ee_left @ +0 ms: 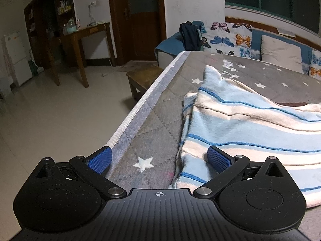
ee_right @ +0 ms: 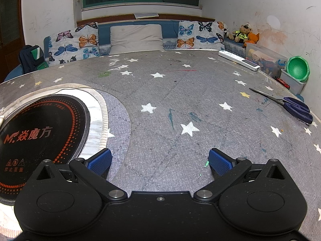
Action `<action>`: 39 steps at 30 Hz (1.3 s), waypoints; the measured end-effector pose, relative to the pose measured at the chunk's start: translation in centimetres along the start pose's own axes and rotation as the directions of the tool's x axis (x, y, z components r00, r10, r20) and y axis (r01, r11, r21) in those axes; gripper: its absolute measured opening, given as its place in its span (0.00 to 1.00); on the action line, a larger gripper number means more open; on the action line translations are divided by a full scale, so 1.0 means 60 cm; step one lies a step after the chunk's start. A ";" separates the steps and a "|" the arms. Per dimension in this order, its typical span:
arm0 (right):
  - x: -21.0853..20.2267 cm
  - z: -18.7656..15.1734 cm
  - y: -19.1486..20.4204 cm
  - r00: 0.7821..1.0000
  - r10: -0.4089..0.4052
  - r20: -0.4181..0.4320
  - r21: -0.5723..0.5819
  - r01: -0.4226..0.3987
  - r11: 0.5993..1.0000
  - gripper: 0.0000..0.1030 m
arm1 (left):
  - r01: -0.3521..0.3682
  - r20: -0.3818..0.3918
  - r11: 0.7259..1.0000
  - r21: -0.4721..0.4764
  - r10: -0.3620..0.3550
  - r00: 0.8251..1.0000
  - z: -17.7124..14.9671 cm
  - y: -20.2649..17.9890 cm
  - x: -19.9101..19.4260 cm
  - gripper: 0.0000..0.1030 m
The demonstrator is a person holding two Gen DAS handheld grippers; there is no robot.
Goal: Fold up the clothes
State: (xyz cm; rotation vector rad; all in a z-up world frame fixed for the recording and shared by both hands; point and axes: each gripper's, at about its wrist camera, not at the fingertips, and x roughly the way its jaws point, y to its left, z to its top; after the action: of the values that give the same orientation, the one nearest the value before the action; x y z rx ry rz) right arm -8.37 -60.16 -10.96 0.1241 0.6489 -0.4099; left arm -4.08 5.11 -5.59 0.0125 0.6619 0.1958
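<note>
A light-blue and cream striped garment (ee_left: 244, 124) lies rumpled on the grey star-patterned table cover (ee_left: 152, 128), right of centre in the left wrist view. My left gripper (ee_left: 159, 159) is open above the table's left edge; its right finger (ee_left: 219, 160) rests at the garment's near left hem, and nothing is between the jaws. My right gripper (ee_right: 159, 161) is open and empty over bare table cover (ee_right: 180, 100). The garment does not show in the right wrist view.
A black induction cooktop (ee_right: 38, 134) is set into the table at left. Scissors (ee_right: 291, 104) and a white power strip (ee_right: 238, 60) lie at the right. A sofa with butterfly cushions (ee_right: 84, 40) stands behind. A wooden stool (ee_left: 142, 80) stands left of the table edge.
</note>
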 end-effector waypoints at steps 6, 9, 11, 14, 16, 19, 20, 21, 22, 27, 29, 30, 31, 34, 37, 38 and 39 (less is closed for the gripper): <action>0.000 0.000 0.000 1.000 0.000 0.000 0.000 0.000 1.000 1.00 | 0.020 -0.005 1.000 0.000 -0.020 1.000 0.000 -0.002 -0.013 0.99; 0.000 0.000 0.001 1.000 -0.001 0.000 -0.001 0.001 1.000 1.00 | 0.033 -0.006 0.999 0.003 -0.033 0.999 0.002 -0.005 -0.021 0.99; 0.000 0.000 0.000 1.000 -0.001 0.000 -0.001 0.001 1.000 1.00 | 0.041 -0.003 0.999 0.000 -0.041 0.999 0.003 -0.003 -0.028 0.99; 0.000 0.000 0.000 1.000 0.000 0.000 0.000 0.000 1.000 1.00 | 0.045 0.005 0.999 0.004 -0.045 0.999 0.002 -0.005 -0.035 0.99; 0.000 0.000 0.001 1.000 -0.001 0.000 -0.001 0.001 1.000 1.00 | 0.046 0.010 0.999 0.009 -0.046 0.999 0.002 -0.007 -0.039 0.99; 0.000 0.000 0.000 1.000 0.000 0.000 0.000 0.000 1.000 1.00 | 0.044 0.015 0.999 0.016 -0.045 0.999 0.003 -0.013 -0.041 0.99; 0.000 0.000 0.000 1.000 0.000 0.000 0.000 0.000 1.000 1.00 | 0.042 0.016 0.999 0.018 -0.043 0.999 0.002 -0.013 -0.042 0.99; 0.000 0.000 0.001 1.000 0.000 0.000 0.000 0.000 1.000 1.00 | 0.042 0.017 0.999 0.020 -0.043 0.999 0.001 -0.013 -0.042 0.99; 0.000 0.000 0.000 1.000 0.000 0.000 0.000 0.000 1.000 1.00 | 0.041 0.018 0.999 0.021 -0.042 0.999 0.001 -0.013 -0.043 0.99; 0.000 0.000 0.000 1.000 0.000 0.000 0.000 0.000 1.000 1.00 | 0.046 0.028 0.999 0.018 -0.046 0.999 0.002 -0.012 -0.046 0.99; 0.000 0.000 0.000 1.000 0.000 0.000 0.000 0.000 1.000 1.00 | 0.051 0.027 0.999 0.016 -0.052 0.998 0.003 -0.012 -0.047 0.99; 0.000 0.000 0.000 1.000 0.000 0.000 0.000 0.000 1.000 1.00 | 0.053 0.027 0.998 0.016 -0.053 0.998 0.003 -0.013 -0.047 0.99; 0.000 0.000 0.000 1.000 0.000 0.000 0.000 0.000 1.000 1.00 | 0.052 0.028 0.999 0.016 -0.052 0.998 0.003 -0.013 -0.047 0.99; 0.000 0.000 0.001 1.000 0.000 0.000 0.000 0.000 1.000 1.00 | 0.051 0.035 0.999 0.020 -0.052 0.998 0.004 -0.012 -0.048 0.99; 0.001 0.000 0.001 1.000 -0.001 0.000 -0.001 0.001 1.000 1.00 | 0.054 0.043 0.998 0.020 -0.055 0.998 0.005 -0.013 -0.050 0.99; 0.001 0.000 0.002 1.000 -0.001 0.000 -0.001 0.001 1.000 1.00 | 0.054 0.047 0.998 0.020 -0.055 0.997 0.006 -0.013 -0.050 0.99; 0.000 0.000 0.001 1.000 -0.001 0.000 -0.001 0.001 1.000 1.00 | 0.055 0.048 0.998 0.020 -0.056 0.997 0.007 -0.012 -0.050 0.99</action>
State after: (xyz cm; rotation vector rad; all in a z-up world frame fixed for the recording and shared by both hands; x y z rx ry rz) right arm -8.34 -60.12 -10.99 0.1226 0.6496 -0.4107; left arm -6.01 3.85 -3.52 0.0162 0.6148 0.1352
